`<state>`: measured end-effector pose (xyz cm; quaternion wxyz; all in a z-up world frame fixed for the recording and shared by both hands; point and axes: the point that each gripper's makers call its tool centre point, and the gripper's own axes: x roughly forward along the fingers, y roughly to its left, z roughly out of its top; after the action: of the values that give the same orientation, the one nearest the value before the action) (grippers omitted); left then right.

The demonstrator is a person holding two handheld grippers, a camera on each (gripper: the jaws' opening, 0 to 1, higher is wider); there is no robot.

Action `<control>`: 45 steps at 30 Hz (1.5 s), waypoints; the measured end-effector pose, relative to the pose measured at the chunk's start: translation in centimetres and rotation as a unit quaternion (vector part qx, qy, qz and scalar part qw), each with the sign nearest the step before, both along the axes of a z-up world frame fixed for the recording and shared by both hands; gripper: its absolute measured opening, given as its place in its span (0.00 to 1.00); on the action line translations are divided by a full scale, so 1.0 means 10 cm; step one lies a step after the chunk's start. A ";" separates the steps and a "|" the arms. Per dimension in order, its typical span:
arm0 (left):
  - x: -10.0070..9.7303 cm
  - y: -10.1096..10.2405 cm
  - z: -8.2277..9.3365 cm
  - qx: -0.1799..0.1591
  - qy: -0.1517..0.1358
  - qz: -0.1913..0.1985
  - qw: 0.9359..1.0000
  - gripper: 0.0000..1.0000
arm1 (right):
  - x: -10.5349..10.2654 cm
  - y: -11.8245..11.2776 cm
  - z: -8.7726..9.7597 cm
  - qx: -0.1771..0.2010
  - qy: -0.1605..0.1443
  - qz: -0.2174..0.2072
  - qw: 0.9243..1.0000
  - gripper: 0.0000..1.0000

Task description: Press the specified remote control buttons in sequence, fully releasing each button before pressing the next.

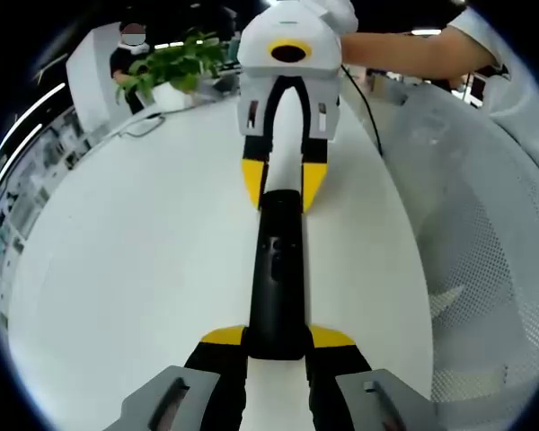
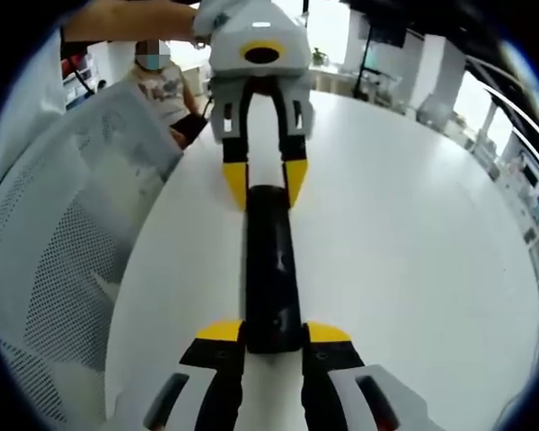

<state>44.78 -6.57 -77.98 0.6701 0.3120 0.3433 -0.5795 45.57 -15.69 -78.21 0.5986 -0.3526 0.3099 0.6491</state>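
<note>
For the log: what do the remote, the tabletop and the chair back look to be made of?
Remote control: black plastic, apparently, fairly matte with a faint sheen; small buttons sit along its face. Table: smooth white surface, probably laminate or painted board; even, with a soft glare. Chair back: white mesh, judging by the regular perforated pattern; whether fabric or plastic is unclear.

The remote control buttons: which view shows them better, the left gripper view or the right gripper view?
The left gripper view. There the remote control shows round buttons on its dark face, and it lies on the white table. In the right gripper view the remote control appears as a plain black bar; its buttons are too dark to tell.
</note>
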 end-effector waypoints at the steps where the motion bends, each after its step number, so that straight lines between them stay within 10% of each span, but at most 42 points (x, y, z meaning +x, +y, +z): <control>1: 0.00 0.00 0.00 0.000 0.000 0.000 1.000 0.24 | 0.00 0.00 0.00 -0.001 -0.001 0.001 1.000 0.22; 45: 0.02 0.00 0.00 -0.009 0.003 0.002 1.000 0.23 | 0.00 0.02 -0.02 -0.032 -0.003 0.013 0.999 0.19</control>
<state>44.98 -6.59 -78.01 0.6732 0.3029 0.3408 -0.5821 45.61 -15.47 -78.43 0.5792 -0.3775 0.3244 0.6456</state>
